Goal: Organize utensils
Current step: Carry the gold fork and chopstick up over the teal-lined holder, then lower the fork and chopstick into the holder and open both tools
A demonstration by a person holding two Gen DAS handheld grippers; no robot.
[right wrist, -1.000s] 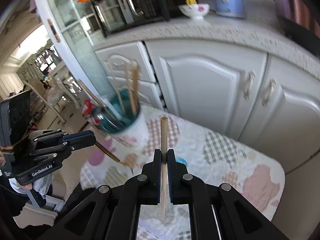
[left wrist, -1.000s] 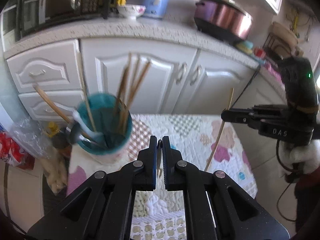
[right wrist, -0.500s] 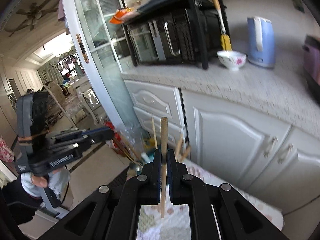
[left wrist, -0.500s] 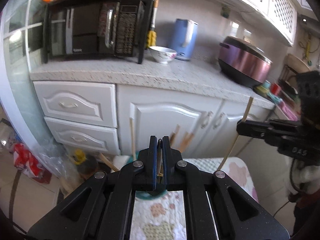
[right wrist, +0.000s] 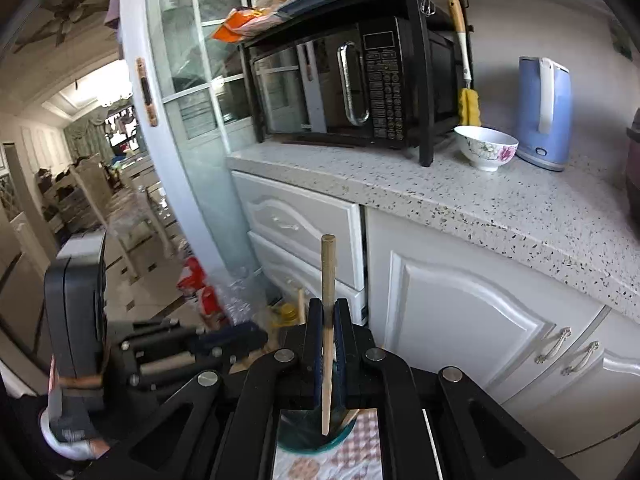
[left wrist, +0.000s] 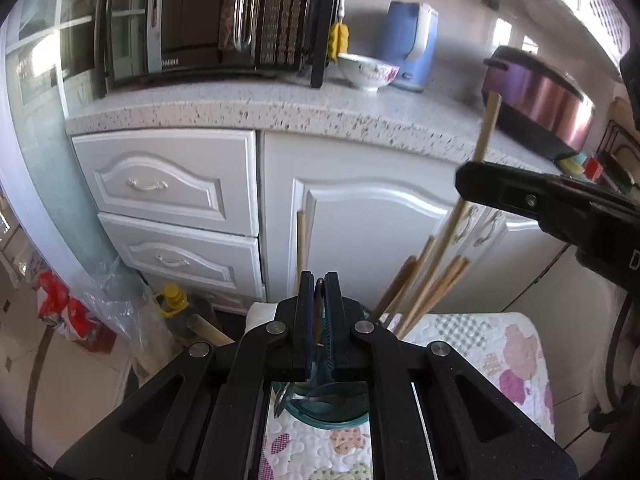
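Observation:
A teal utensil cup [left wrist: 320, 412] stands on the quilted table [left wrist: 480, 344], right below my left gripper [left wrist: 319, 316]. Several wooden chopsticks [left wrist: 420, 292] stick up out of it. My left gripper is shut on a thin utensil handle that hangs over the cup. My right gripper [right wrist: 329, 340] is shut on one wooden chopstick [right wrist: 328, 280], held upright with its lower tip over the cup's rim [right wrist: 316, 440]. From the left wrist view that chopstick [left wrist: 486, 132] and the right gripper [left wrist: 520, 196] are at the right.
White kitchen cabinets [left wrist: 360, 216] and a speckled counter [left wrist: 280, 104] stand just behind the table. On the counter are a microwave [right wrist: 340, 84], a bowl [right wrist: 486, 148], a blue kettle [right wrist: 544, 112] and a purple cooker [left wrist: 540, 100]. Bags and a bottle [left wrist: 172, 300] lie on the floor at left.
Both grippers have moved in over the cup and tilted up toward the counter. The right gripper's chopstick has come closer to the cup, its tip now at the rim.

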